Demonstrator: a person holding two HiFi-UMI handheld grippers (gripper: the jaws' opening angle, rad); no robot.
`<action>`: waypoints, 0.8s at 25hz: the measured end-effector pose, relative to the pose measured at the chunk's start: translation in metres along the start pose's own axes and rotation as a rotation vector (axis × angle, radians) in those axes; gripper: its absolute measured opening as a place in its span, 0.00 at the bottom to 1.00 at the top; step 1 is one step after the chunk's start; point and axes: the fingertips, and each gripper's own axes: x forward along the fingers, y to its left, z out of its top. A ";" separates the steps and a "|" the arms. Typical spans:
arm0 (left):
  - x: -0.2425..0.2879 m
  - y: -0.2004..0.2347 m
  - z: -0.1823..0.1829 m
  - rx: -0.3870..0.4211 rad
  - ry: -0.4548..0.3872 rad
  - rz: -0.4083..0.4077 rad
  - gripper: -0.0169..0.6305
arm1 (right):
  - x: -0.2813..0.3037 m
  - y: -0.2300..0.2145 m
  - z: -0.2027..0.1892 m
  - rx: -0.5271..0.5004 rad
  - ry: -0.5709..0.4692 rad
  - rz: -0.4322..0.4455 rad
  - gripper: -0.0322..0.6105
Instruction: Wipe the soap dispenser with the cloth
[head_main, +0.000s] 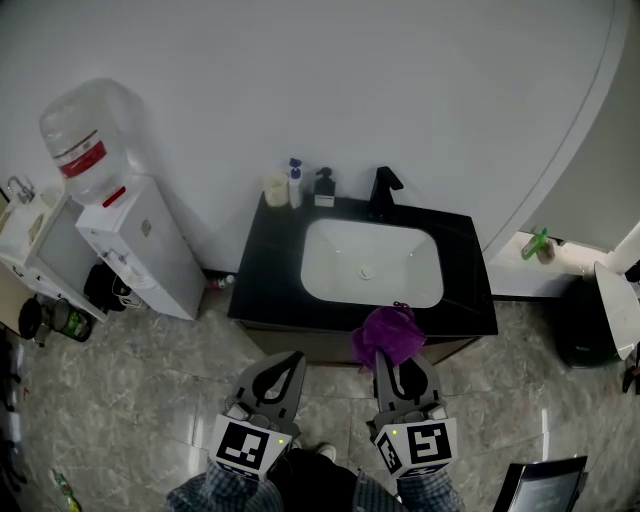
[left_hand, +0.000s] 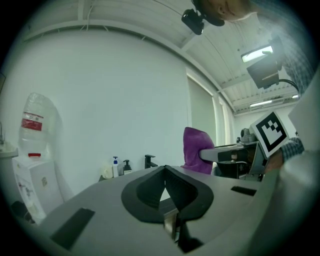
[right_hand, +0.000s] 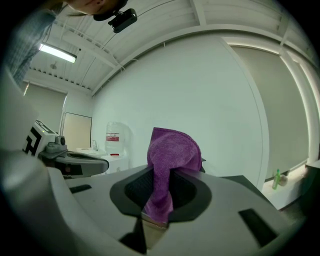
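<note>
While you stand facing the black counter, both grippers hang just short of its front edge. Your right gripper is clamped on the purple cloth. Your left gripper is pinched closed with nothing in it. The soap dispenser sits at the counter's back edge, left of the faucet.

Head camera looks steeply down from well back; 2 gripper cameras look beyond their jaws; all 3 share the water dispenser.

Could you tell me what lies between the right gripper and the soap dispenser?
In the head view, the white basin in the counter lies between the right gripper, holding the cloth, and the soap dispenser.
</note>
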 end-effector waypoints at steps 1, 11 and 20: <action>-0.002 0.002 0.000 -0.006 -0.002 0.004 0.03 | 0.000 0.002 0.000 -0.004 0.001 0.000 0.17; -0.012 0.015 0.005 0.008 -0.013 0.006 0.03 | 0.003 0.018 0.000 -0.026 0.009 -0.007 0.17; -0.016 0.017 -0.004 -0.009 0.003 0.003 0.03 | -0.003 0.017 -0.008 0.020 0.019 -0.028 0.17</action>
